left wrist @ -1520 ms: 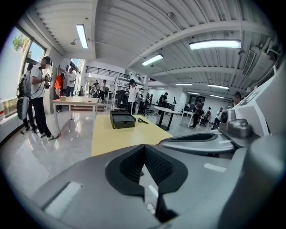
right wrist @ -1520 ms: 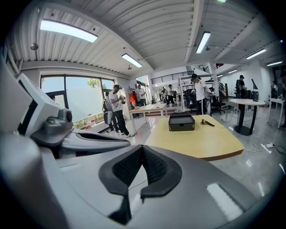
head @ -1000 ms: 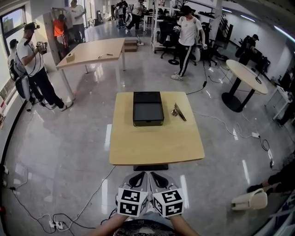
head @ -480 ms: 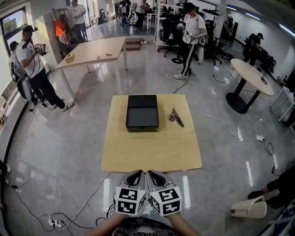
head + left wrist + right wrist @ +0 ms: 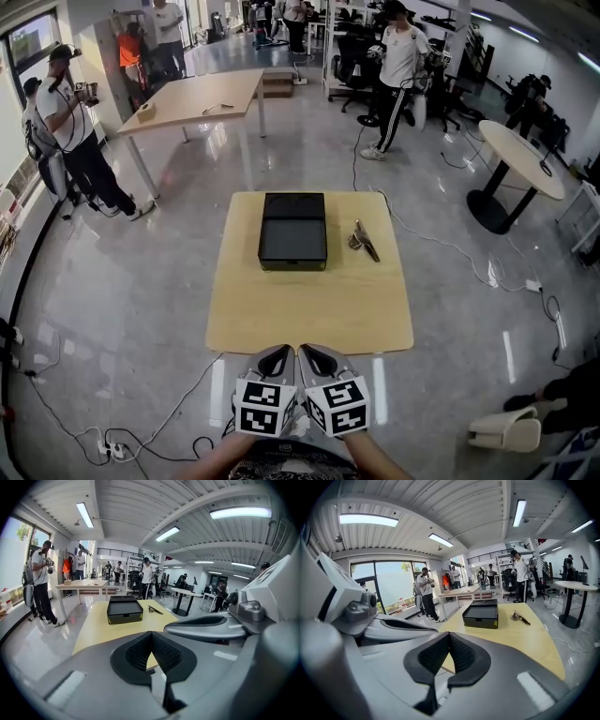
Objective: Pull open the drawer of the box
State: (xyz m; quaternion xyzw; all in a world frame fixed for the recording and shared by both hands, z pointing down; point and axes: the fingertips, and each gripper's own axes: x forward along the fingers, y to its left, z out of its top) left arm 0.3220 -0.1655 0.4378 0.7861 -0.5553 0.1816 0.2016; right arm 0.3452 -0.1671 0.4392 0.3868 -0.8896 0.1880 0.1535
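A flat black box lies on the far half of a square wooden table; it shows too in the left gripper view as the black box and in the right gripper view as the black box. Its drawer looks closed. Both grippers are held side by side low before the table's near edge, well short of the box. The left gripper is shut with nothing in it, its pads touching. The right gripper is likewise shut and empty.
A small metal tool lies right of the box. Another long table stands behind at the left, a round table at the right. Several people stand around the room. Cables trail over the glossy floor.
The view has tilted and shifted a little, so the table and box sit slightly lower and more centred. Both grippers stay together, shut, in the same spot.
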